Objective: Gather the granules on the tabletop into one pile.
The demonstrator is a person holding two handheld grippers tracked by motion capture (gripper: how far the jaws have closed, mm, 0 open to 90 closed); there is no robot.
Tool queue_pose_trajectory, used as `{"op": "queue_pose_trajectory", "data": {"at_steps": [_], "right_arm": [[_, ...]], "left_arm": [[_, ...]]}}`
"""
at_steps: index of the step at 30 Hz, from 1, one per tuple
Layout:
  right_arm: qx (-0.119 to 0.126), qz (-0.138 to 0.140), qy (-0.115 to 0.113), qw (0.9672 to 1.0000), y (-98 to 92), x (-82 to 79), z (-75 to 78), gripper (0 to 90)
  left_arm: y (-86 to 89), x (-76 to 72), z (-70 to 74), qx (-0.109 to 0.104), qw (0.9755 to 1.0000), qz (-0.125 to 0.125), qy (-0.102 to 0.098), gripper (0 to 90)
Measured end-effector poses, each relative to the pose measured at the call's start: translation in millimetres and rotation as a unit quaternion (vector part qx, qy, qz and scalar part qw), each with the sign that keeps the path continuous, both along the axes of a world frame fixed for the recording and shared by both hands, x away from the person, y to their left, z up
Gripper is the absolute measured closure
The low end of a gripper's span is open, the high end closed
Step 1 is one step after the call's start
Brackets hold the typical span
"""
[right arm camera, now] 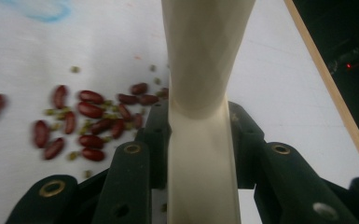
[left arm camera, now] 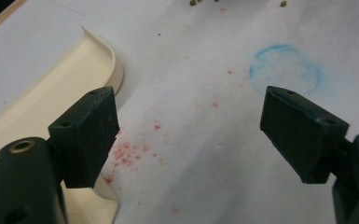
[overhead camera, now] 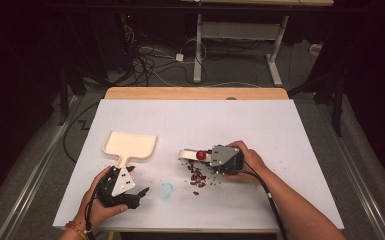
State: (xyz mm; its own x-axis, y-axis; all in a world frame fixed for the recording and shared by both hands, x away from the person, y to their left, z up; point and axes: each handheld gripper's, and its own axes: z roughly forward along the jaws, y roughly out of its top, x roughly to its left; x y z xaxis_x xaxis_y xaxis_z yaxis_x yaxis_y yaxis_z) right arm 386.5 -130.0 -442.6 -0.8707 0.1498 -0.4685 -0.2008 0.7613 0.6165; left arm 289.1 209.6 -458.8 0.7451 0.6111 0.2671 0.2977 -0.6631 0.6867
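A pile of dark red beans [overhead camera: 198, 177] with small green bits lies at the table's middle; the beans [right arm camera: 88, 123] sit left of my right jaws. My right gripper [overhead camera: 211, 157] is shut on the handle of a cream hand tool [right arm camera: 200, 84], which reaches left over the table and carries a red round part [overhead camera: 200, 155]. A cream dustpan [overhead camera: 129, 144] lies flat at the left, its handle toward the person. Just below it my left gripper [overhead camera: 132, 187] rests open and holds nothing; its jaws [left arm camera: 189, 107] stand wide, the dustpan's rim [left arm camera: 107, 56] beside the left one.
A faint blue ring [overhead camera: 166, 190] is drawn on the white sheet [overhead camera: 280, 130] between the two grippers, also seen as the blue ring [left arm camera: 284, 70] ahead of the left jaws. Red specks dot the sheet. A wooden edge [overhead camera: 195, 93] runs along the table's far side.
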Motion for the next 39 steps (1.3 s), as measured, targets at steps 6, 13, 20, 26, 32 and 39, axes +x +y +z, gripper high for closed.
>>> {"op": "queue_pose_trajectory", "data": {"at_steps": [6,13,20,26,32,39], "right_arm": [[0.005,0.025,0.004,0.9997,-8.2,-19.3,2.5,66.7],[0.045,-0.006,-0.01,0.9989,-22.8,-21.8,13.9,67.0],[0.113,-0.088,-0.003,0.9897,-60.9,-17.0,45.5,67.0],[0.108,-0.173,0.012,0.9788,-89.6,-10.1,52.0,67.0],[0.094,-0.222,0.017,0.9704,-101.0,-1.1,47.4,67.0],[0.034,-0.227,0.003,0.9732,-78.0,4.4,28.1,67.0]], "left_arm": [[-1.8,0.1,-0.3,0.002,1.0,-0.003,0.001,18.3],[-2.9,0.5,0.0,-0.006,0.9999,-0.007,0.005,18.3],[-2.6,1.0,-1.3,-0.003,0.9999,-0.009,0.01,18.3],[-3.4,1.3,-1.9,0.003,0.9999,-0.011,0.013,18.3],[-5.3,2.1,-3.1,0.007,0.9997,-0.015,0.017,18.4],[-7.3,3.3,-5.2,0.013,0.9994,-0.02,0.025,18.4]]}}
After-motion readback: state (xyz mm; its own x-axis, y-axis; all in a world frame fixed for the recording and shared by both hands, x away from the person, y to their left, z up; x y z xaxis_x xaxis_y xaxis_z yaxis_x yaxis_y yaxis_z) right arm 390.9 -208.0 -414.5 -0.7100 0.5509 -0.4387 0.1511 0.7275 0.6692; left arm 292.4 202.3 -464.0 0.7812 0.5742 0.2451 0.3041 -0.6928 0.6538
